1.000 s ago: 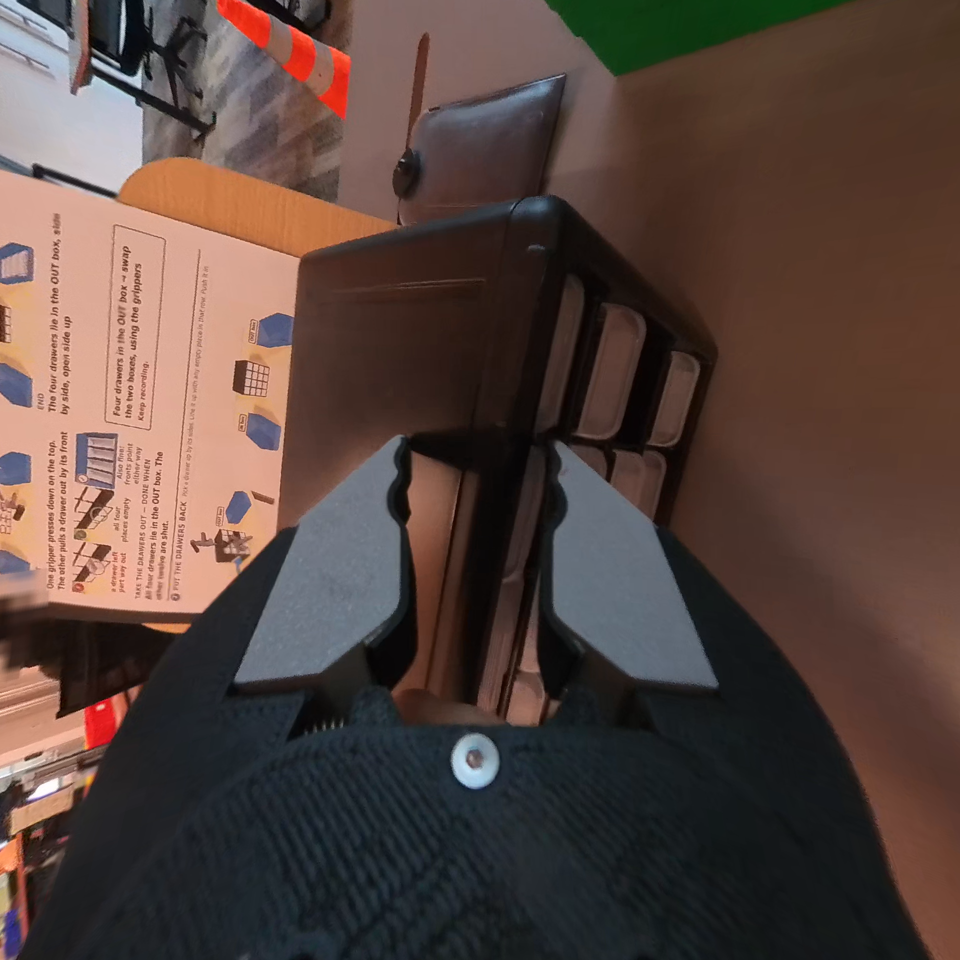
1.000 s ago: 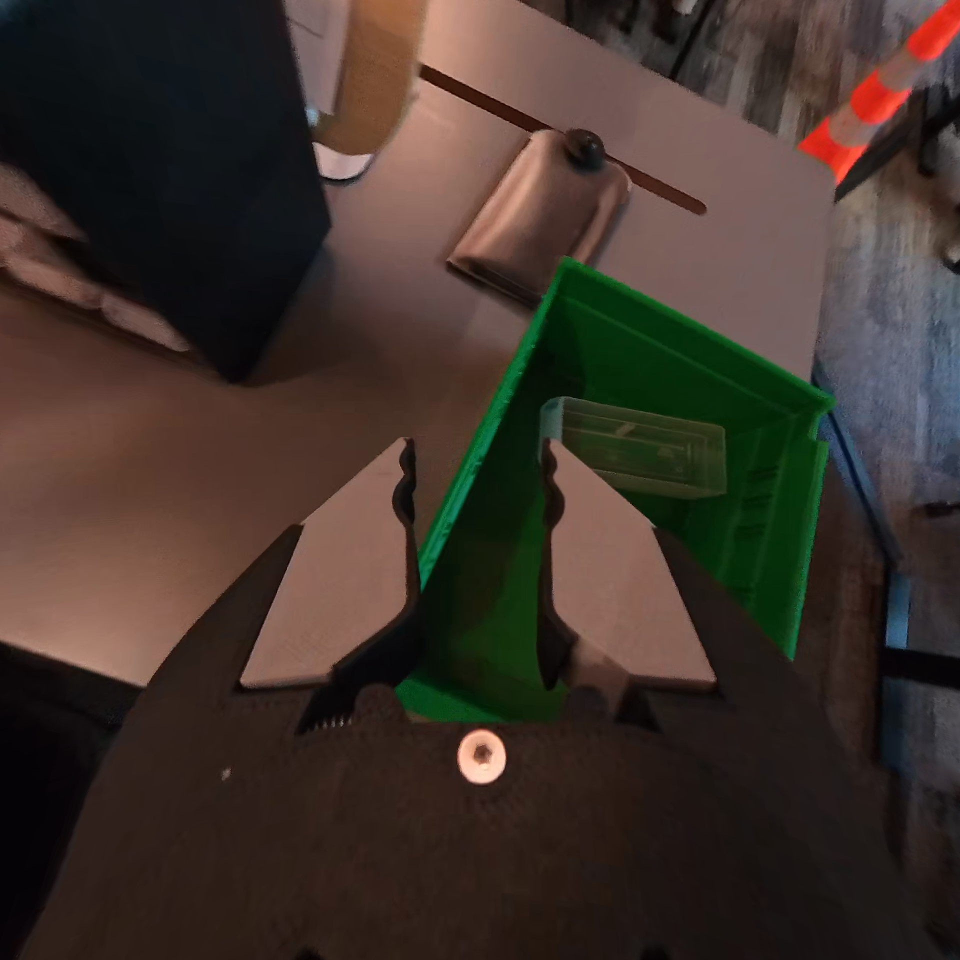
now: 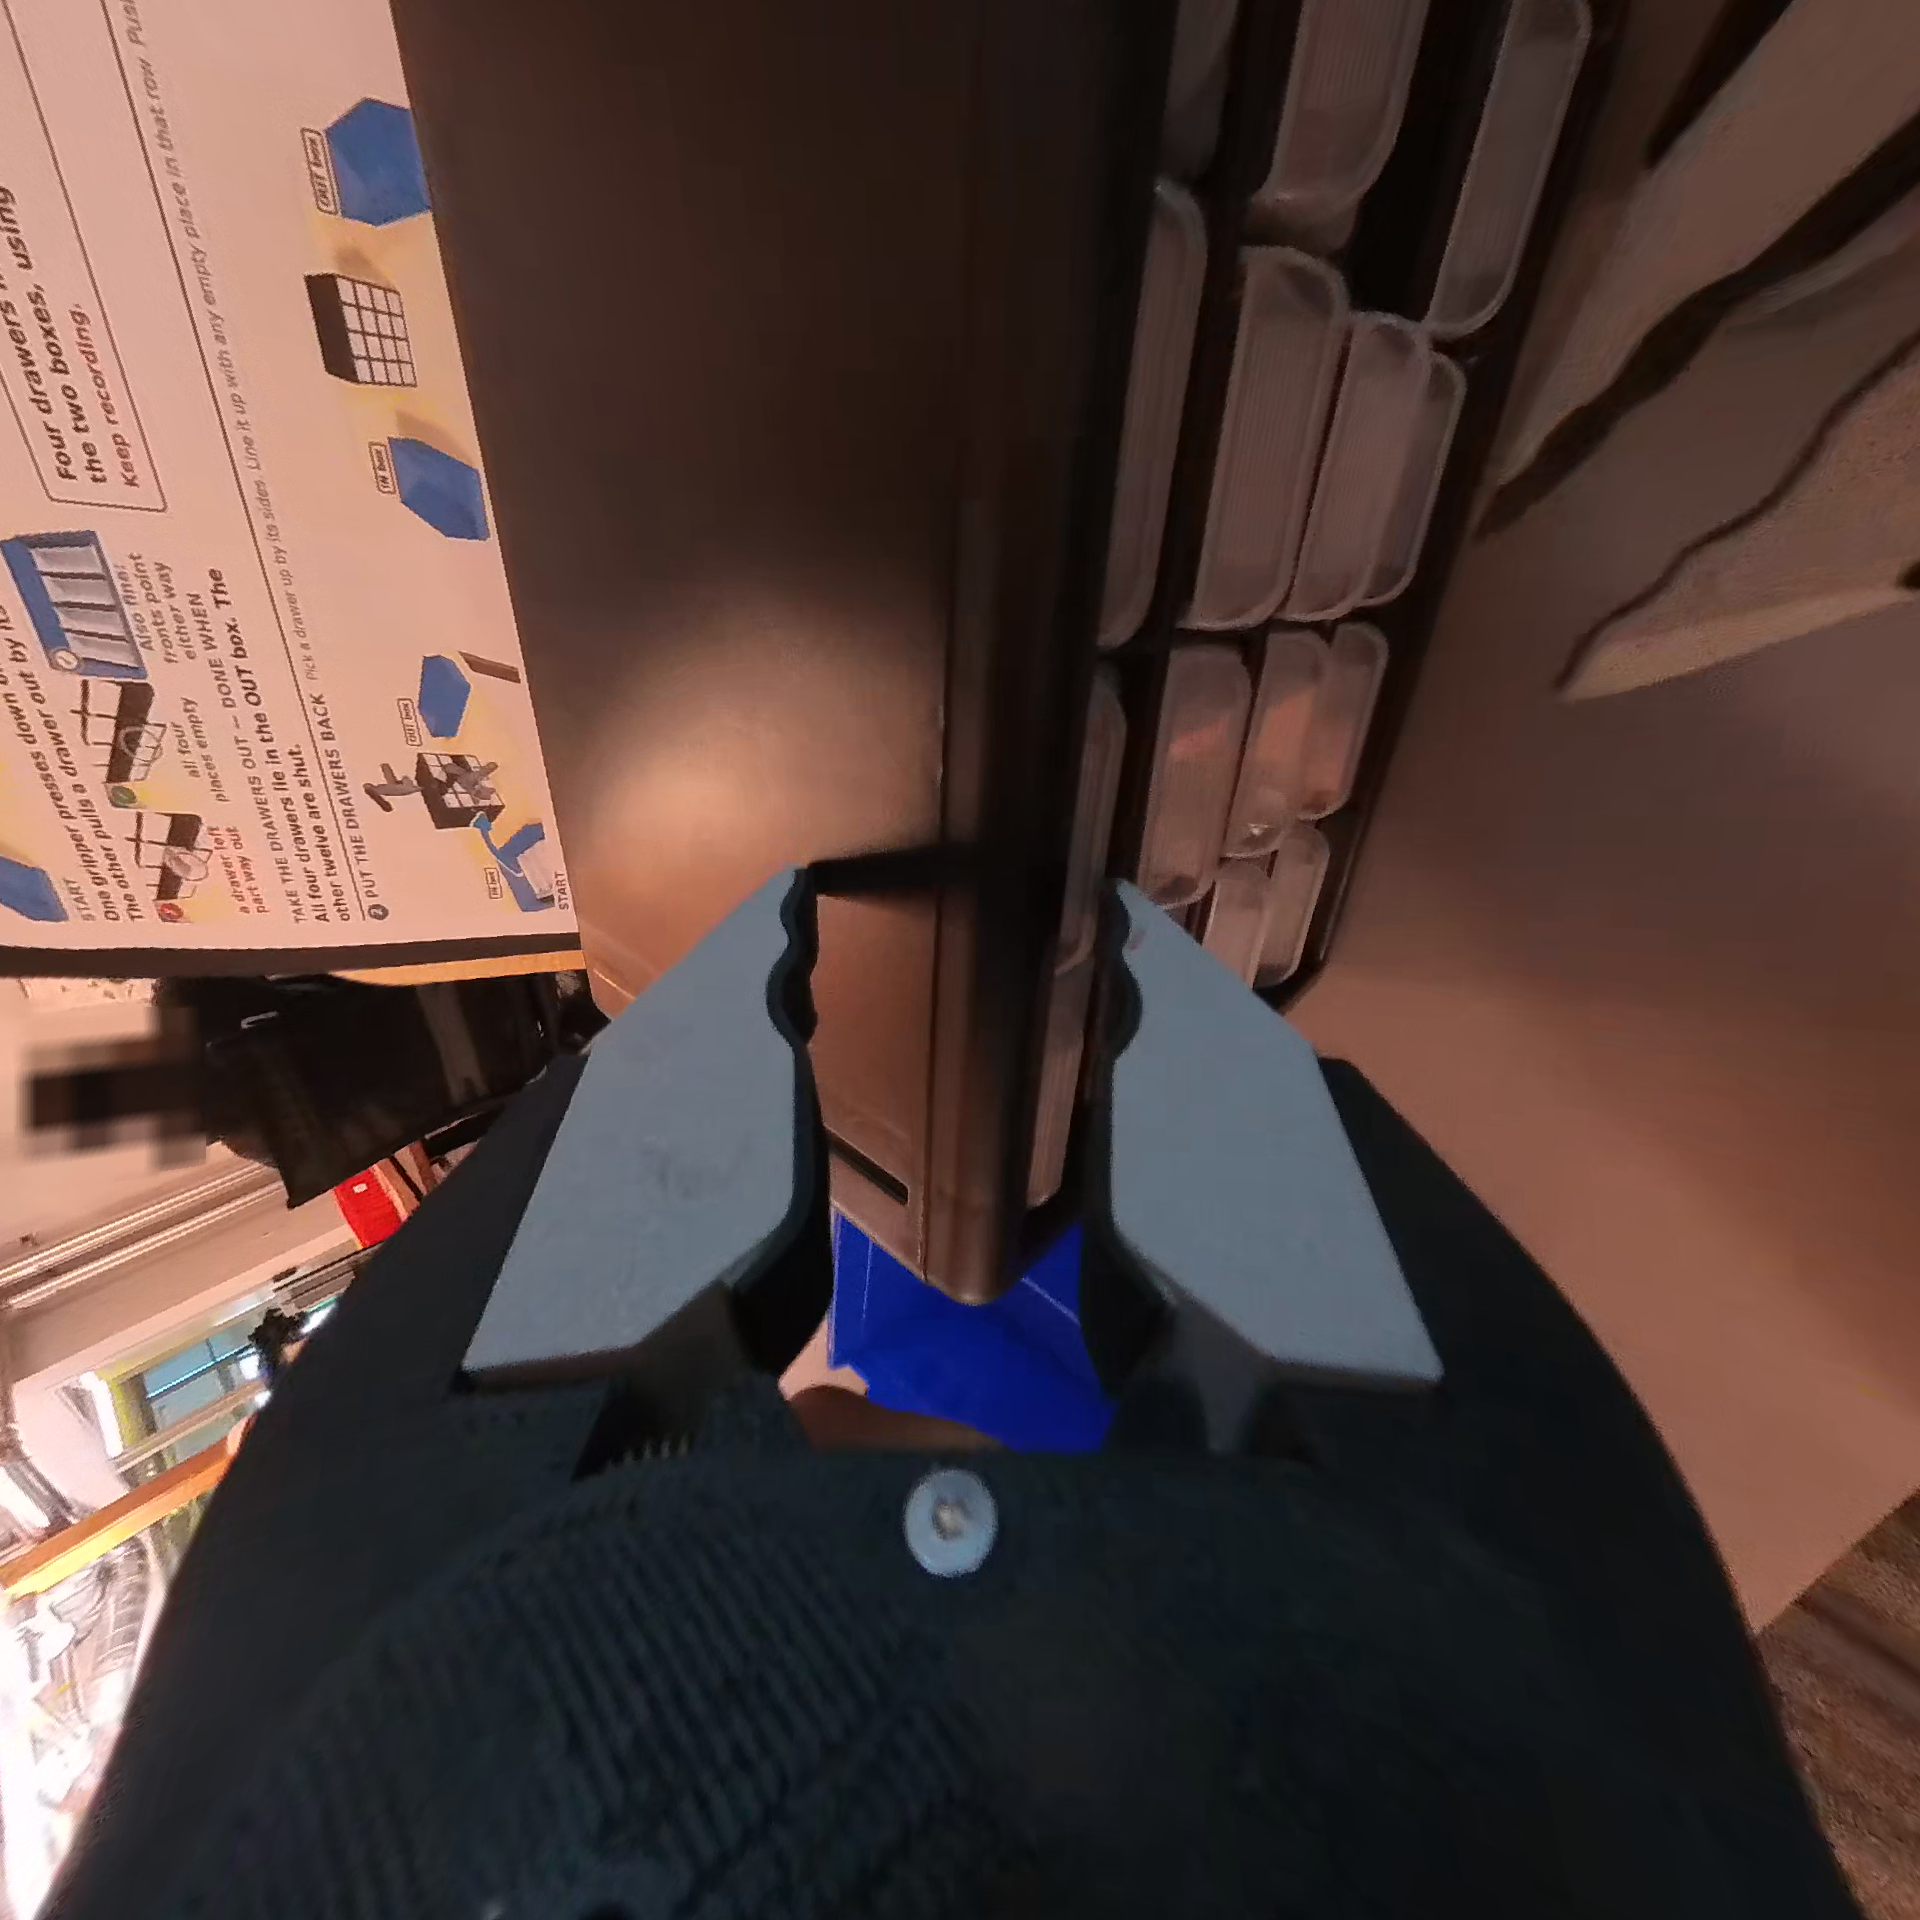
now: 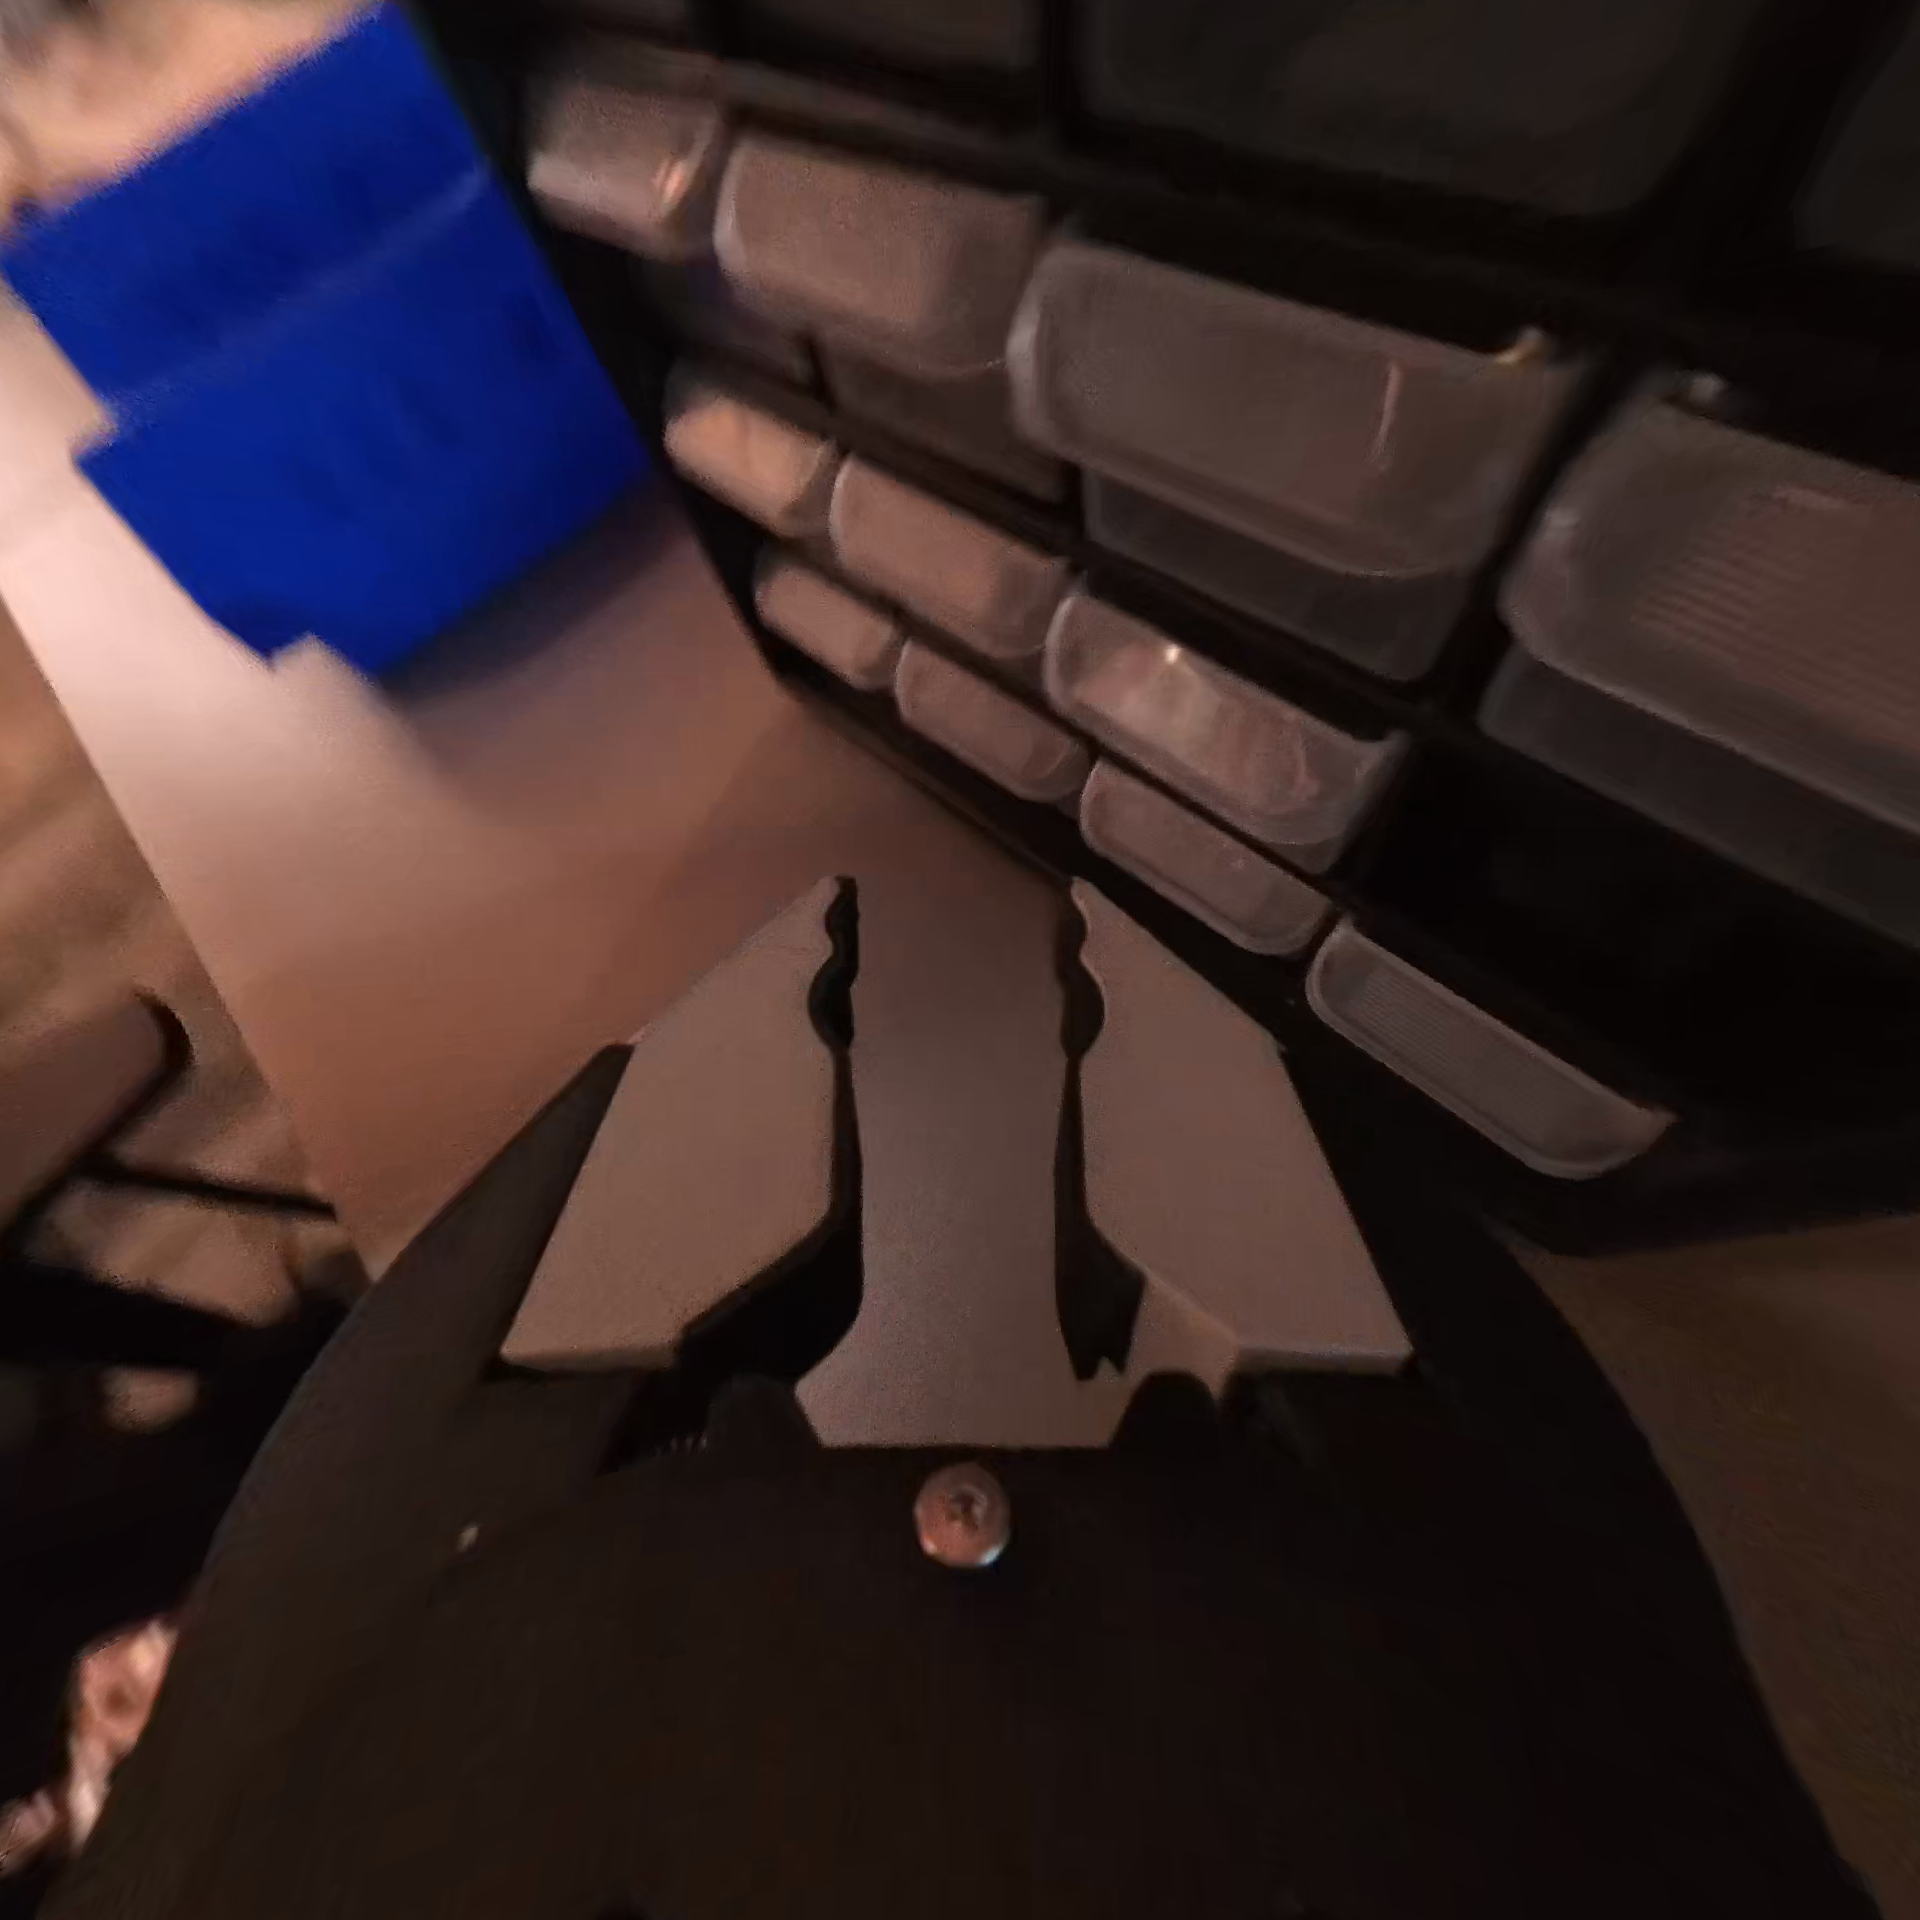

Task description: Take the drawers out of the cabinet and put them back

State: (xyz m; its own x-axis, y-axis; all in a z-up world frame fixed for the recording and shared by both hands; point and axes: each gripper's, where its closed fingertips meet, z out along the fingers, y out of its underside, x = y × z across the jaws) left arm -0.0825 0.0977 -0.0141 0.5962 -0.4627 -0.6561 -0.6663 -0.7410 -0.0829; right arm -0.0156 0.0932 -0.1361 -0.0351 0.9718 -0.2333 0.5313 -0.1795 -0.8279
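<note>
The black cabinet (image 3: 727, 416) fills the left wrist view, with rows of clear drawers (image 3: 1268, 436) on its front. My left gripper (image 3: 956, 914) is open and empty, its fingers straddling the cabinet's top front edge. In the right wrist view my right gripper (image 4: 956, 914) is open and empty, low over the table in front of the cabinet (image 4: 1558, 1174) and its lower drawers (image 4: 1226, 717). One upper drawer (image 4: 1278, 405) seems to stand out a little; blur makes this unsure. The right gripper's pale fingers (image 3: 1766, 603) show at the right edge of the left wrist view.
A blue bin (image 4: 312, 395) stands on the brown table (image 4: 520, 935) left of the cabinet; it also shows under my left gripper (image 3: 966, 1361). An instruction sheet (image 3: 208, 468) lies behind the cabinet. The table edge and floor are at lower right (image 3: 1849, 1662).
My left gripper has moved in close over the cabinet's top edge. My right gripper has swung from above the green bin to the cabinet's drawer front, still open.
</note>
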